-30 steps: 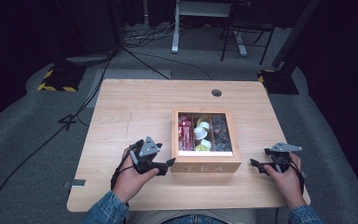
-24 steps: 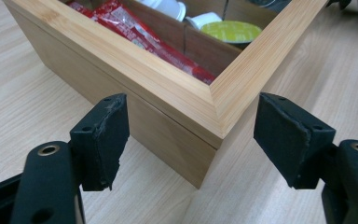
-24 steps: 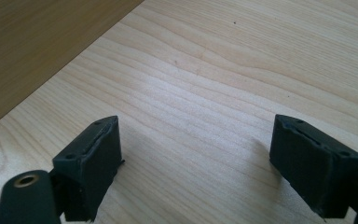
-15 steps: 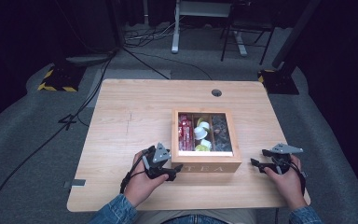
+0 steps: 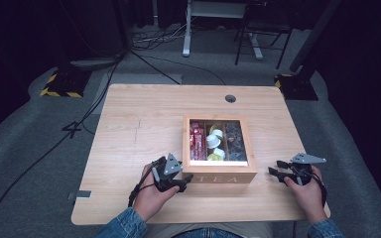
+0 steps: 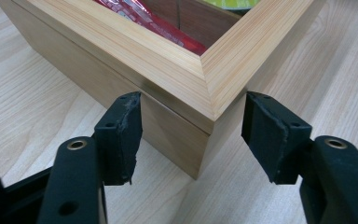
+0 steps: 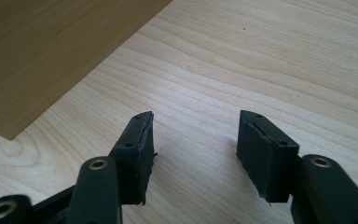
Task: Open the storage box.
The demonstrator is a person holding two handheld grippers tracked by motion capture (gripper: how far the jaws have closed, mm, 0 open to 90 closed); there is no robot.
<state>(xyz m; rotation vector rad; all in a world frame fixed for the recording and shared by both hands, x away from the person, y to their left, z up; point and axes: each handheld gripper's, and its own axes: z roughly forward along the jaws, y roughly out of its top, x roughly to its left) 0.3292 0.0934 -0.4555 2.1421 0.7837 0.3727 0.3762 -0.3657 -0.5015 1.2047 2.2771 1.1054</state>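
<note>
— High view: tea box (image 5: 219,148) at table (image 5: 139,129) centre, long axis running away from the person, lid shut, sachets visible through its window. Left gripper (image 5: 184,180) at the box's near left corner. Right gripper (image 5: 275,169) well apart, off to the box's right.

— Jaws?

— Left gripper view: jaws spread wide, straddling the box corner (image 6: 208,112), one pad (image 6: 126,135) beside each face, lid seam level with the pads. Touching or just clear: cannot tell. Right gripper view: jaws released, gripping nothing, bare wood between the pads (image 7: 261,149), box side at upper left.

— Nearer hand?

— Left, clearly. Probably about to clamp the corner or lift the lid there; box lying straight ahead of those jaws.
</note>
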